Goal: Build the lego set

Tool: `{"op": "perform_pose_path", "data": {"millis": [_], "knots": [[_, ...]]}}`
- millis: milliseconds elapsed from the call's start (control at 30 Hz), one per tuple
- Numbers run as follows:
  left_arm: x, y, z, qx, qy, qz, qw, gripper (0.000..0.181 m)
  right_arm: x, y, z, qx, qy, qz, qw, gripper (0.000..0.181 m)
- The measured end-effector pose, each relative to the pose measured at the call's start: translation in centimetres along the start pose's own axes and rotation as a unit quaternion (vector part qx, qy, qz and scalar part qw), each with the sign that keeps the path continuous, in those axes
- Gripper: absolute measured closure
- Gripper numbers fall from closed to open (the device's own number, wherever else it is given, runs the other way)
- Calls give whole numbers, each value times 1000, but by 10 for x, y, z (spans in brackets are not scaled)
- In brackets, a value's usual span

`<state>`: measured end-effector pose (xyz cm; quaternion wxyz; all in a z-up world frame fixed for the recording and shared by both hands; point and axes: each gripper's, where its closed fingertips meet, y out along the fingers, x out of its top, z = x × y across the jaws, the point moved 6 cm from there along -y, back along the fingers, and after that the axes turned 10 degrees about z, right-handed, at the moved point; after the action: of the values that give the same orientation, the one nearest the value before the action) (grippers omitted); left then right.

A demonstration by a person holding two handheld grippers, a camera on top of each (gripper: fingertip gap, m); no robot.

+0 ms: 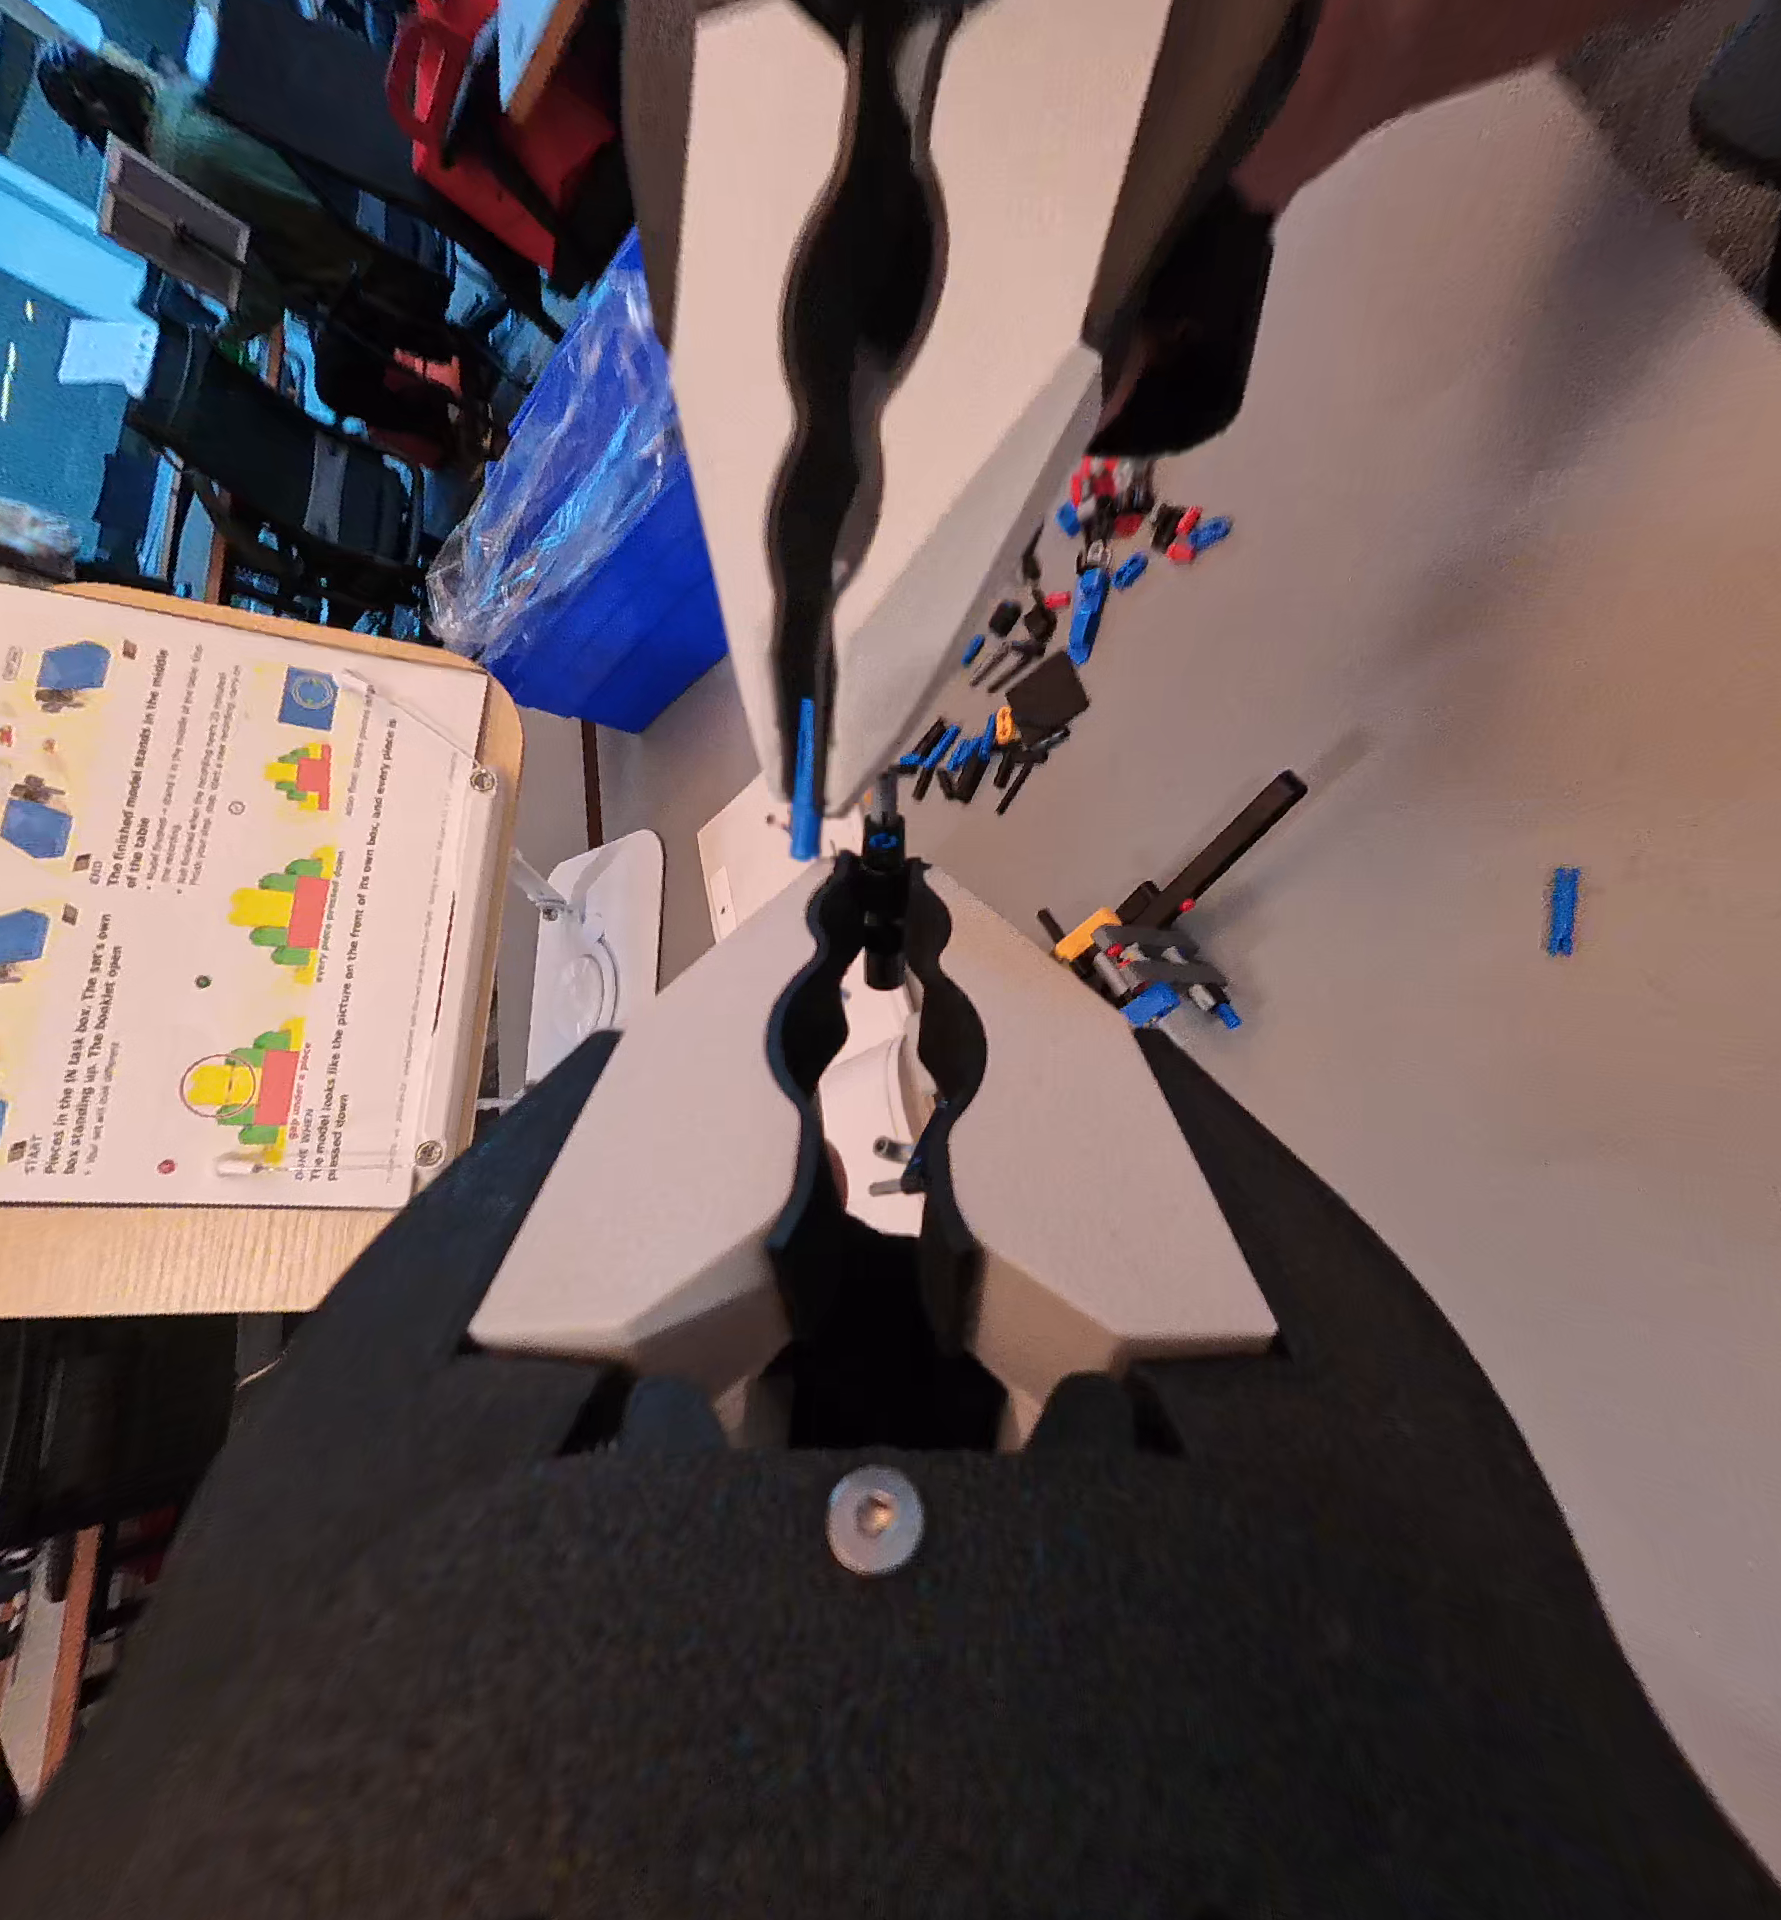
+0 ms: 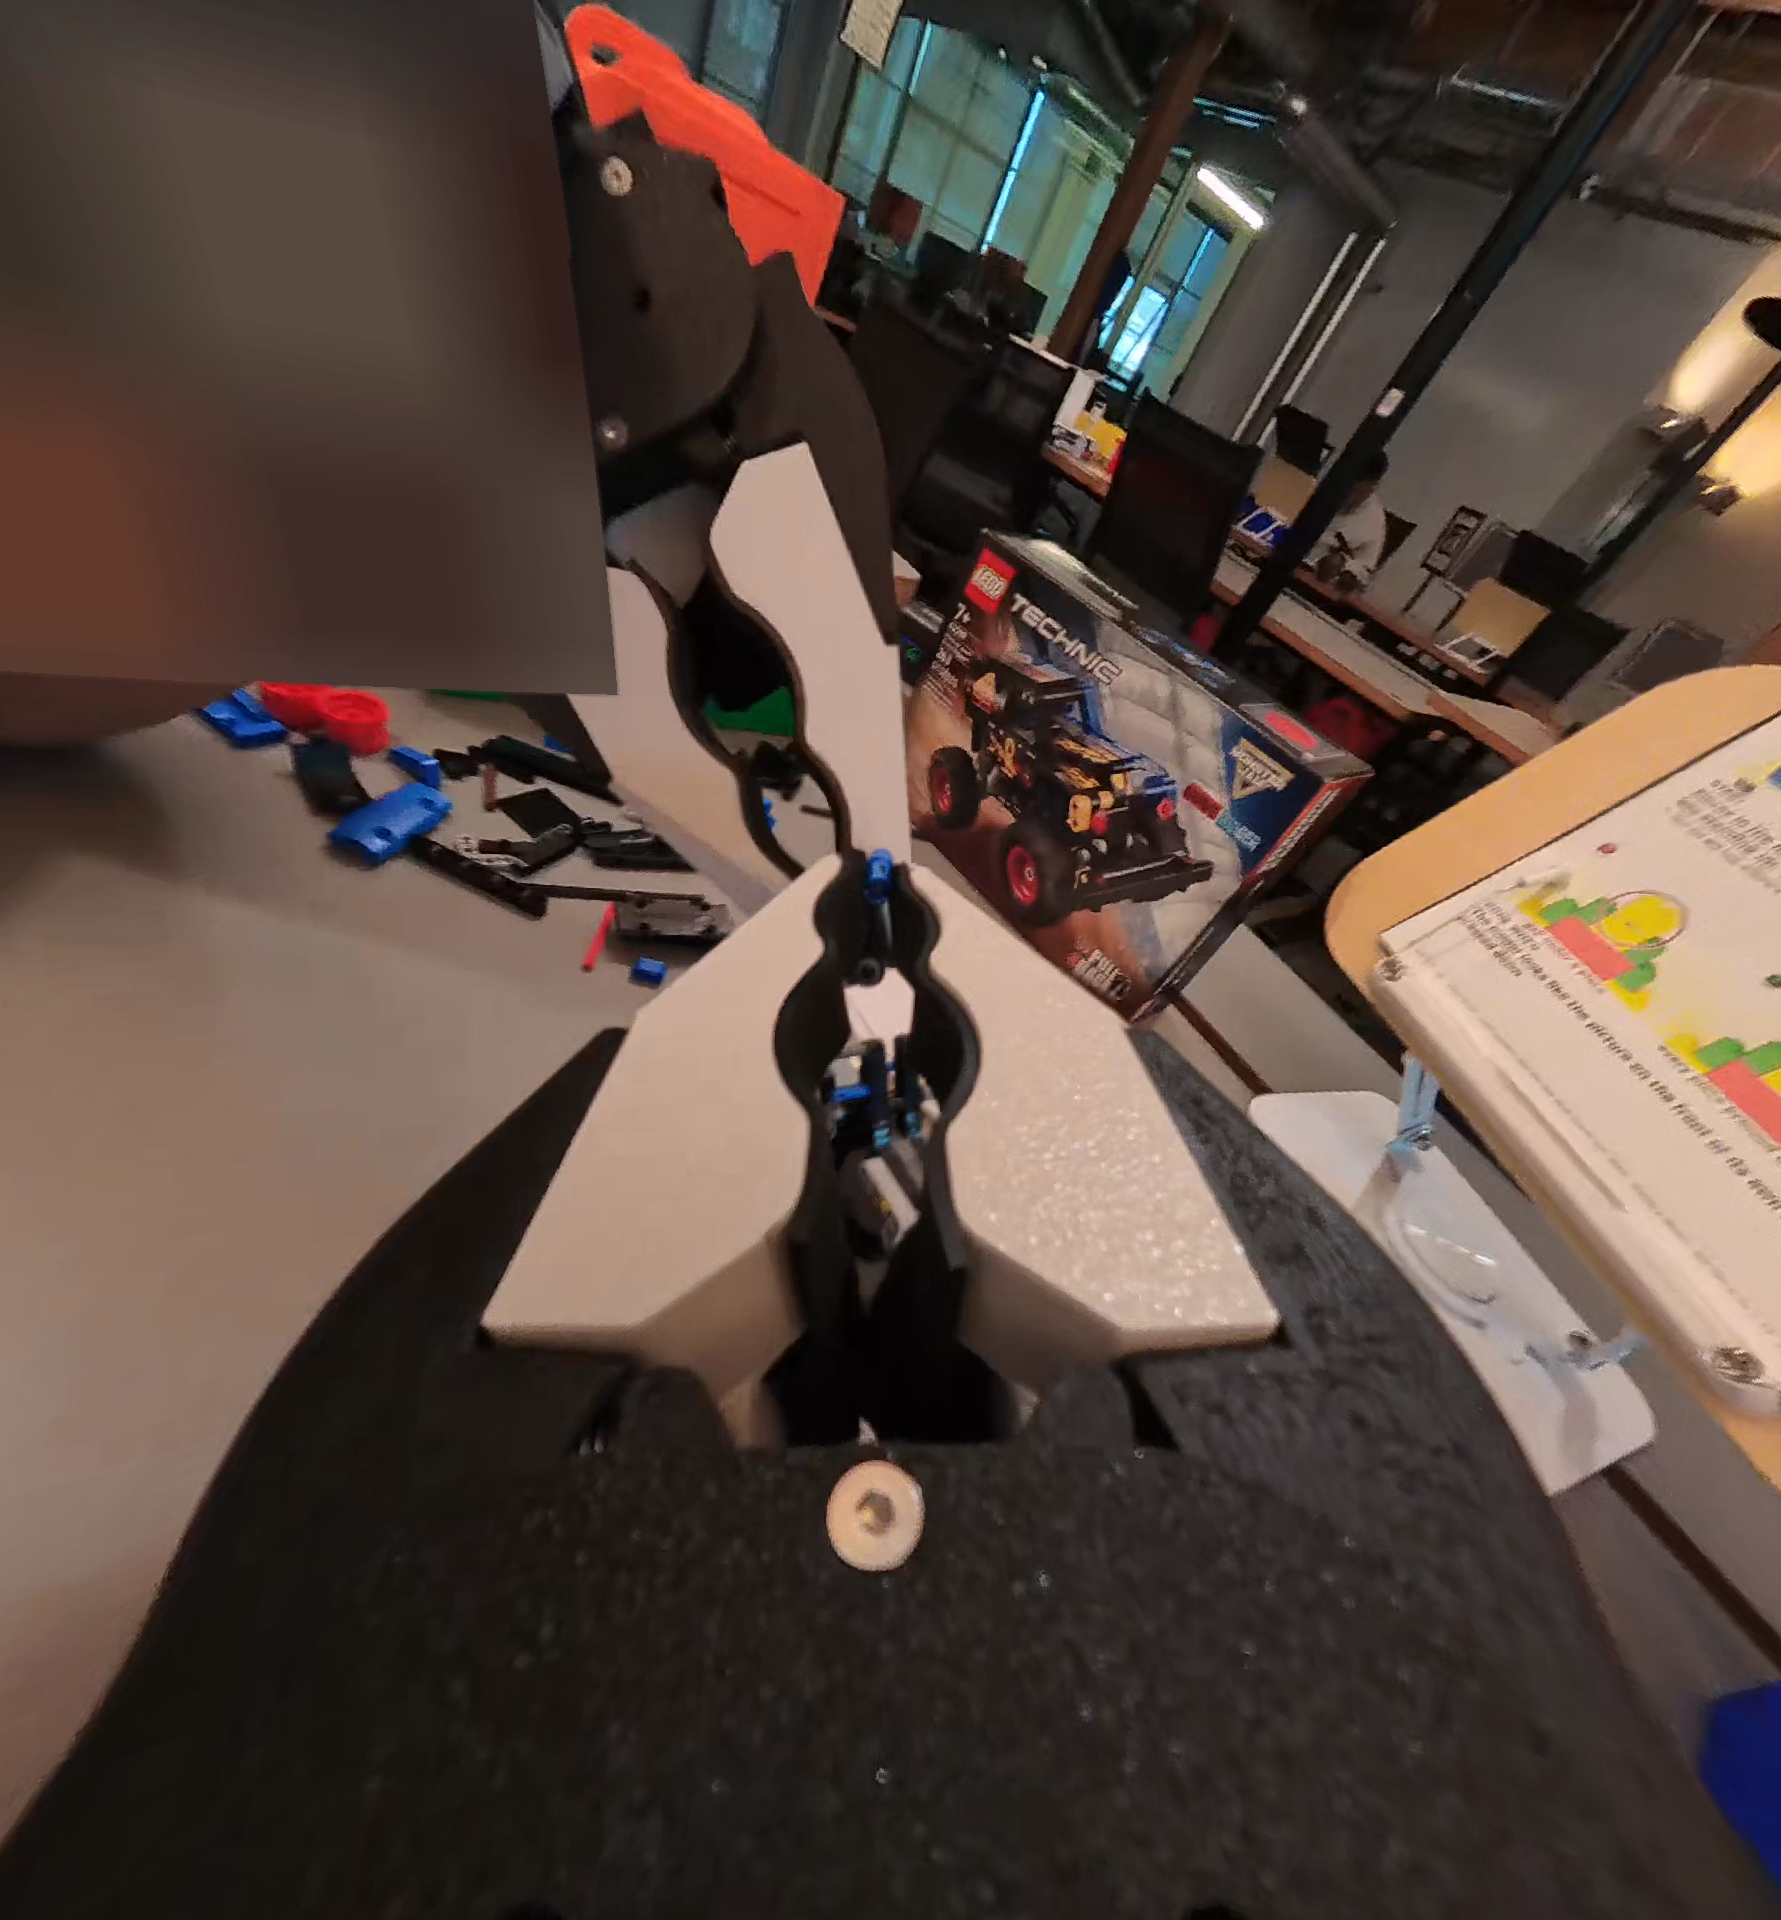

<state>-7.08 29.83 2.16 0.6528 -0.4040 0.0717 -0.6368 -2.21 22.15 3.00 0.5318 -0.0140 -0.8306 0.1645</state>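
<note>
My left gripper is shut on a small black connector that has a blue ring at its top end. It is held in the air above the table. My right gripper is shut on a thin blue pin. In the left wrist view the right gripper comes down from above with the blue pin sticking out beside the connector, tips almost touching. A partly built model of black, grey, yellow and blue parts lies on the table. Loose pieces lie beyond it.
The set's box stands at the table's far side. An instruction sheet on a wooden board stands on a white base. A blue bin sits off the table edge. A single blue piece lies apart. Both grippers' tips are close together, under 4 cm apart.
</note>
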Motion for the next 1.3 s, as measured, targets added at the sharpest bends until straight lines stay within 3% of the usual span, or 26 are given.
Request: {"op": "perform_pose_path", "data": {"millis": [567,900,1300], "knots": [[-1,7,-3,29,22,61,997,176,-11,5,8,-18,-27,56,998,178],[10,9,-4,122,86,132,980,176,-6,3,17,-124,-95,111,981,178],[11,15,-4,135,92,137,977,176,-11,4,14,-130,-72,90,985,177]]}}
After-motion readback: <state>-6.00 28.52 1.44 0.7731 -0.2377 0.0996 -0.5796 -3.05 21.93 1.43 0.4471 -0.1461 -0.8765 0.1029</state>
